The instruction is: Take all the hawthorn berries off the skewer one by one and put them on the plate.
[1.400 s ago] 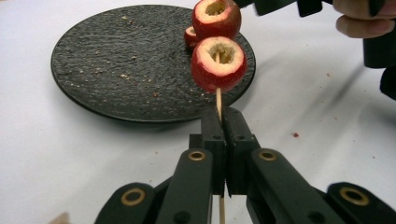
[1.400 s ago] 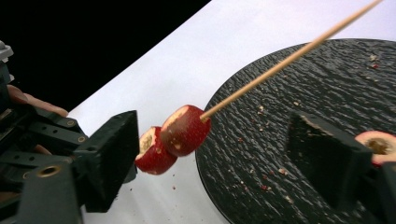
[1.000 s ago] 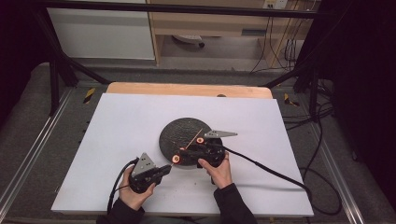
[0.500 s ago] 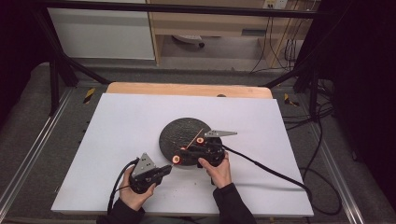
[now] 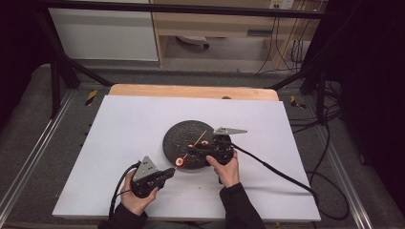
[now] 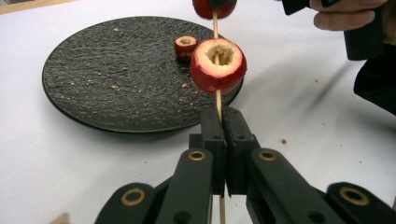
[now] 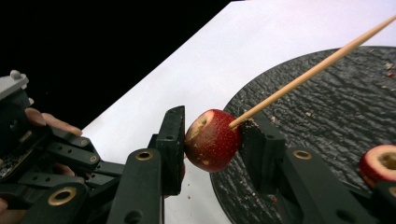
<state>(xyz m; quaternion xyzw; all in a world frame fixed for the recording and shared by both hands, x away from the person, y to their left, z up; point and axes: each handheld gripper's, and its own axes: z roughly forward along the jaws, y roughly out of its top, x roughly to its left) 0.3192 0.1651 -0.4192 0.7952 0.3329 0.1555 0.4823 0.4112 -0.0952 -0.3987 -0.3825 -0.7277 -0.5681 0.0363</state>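
Observation:
A thin wooden skewer (image 6: 218, 100) runs up from my left gripper (image 6: 223, 126), which is shut on its lower end. A cored red fruit (image 6: 218, 65) is threaded on it just above the jaws. Farther up the stick, my right gripper (image 7: 210, 140) is shut on a second red fruit (image 7: 212, 140), with the skewer (image 7: 308, 70) coming out of it toward the upper right. A third cored fruit (image 6: 186, 45) lies loose on the black plate (image 6: 107, 79). In the high view the left gripper (image 5: 167, 172) is at the plate's (image 5: 179, 136) near edge and the right gripper (image 5: 195, 150) is over it.
The plate sits mid-table on a white sheet (image 5: 129, 129), with crumbs scattered on it. A black cable (image 5: 277, 169) trails right from the right gripper. Bare wooden table edge (image 5: 191, 90) shows at the back, and metal frame rails run along both sides.

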